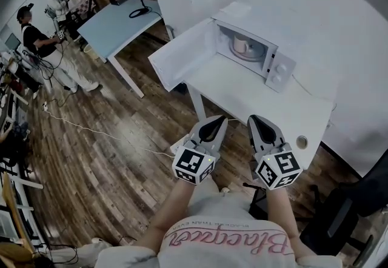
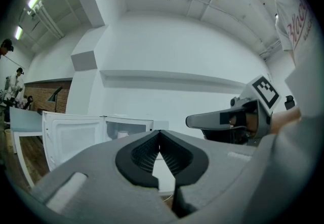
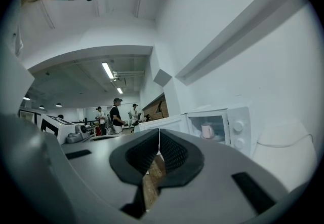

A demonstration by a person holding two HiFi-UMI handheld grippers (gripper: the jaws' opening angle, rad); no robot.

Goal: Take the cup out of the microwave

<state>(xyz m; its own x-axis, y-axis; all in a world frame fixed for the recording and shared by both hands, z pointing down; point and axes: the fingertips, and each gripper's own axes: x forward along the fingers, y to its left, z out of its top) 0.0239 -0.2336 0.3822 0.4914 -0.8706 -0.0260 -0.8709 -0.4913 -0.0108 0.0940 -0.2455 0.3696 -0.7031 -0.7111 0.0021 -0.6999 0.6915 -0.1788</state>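
Note:
The white microwave point(image 1: 267, 57) stands on the white table point(image 1: 242, 94) with its door point(image 1: 182, 54) swung wide open to the left. A pale pink cup point(image 1: 241, 44) sits inside on the turntable, also visible as the cup point(image 3: 207, 131) in the right gripper view. My left gripper point(image 1: 216, 119) and right gripper point(image 1: 255, 119) hover side by side over the table's near edge, well short of the microwave. Both point level toward it and both are shut with nothing held. In their own views the left gripper point(image 2: 160, 133) and right gripper point(image 3: 159, 132) show tips touching.
A small round fitting point(image 1: 301, 141) sits at the table's near right corner. A black chair point(image 1: 345, 212) stands at lower right. A blue table point(image 1: 115, 24) and several people point(image 1: 36, 42) are far off to the left. White walls close in behind the microwave.

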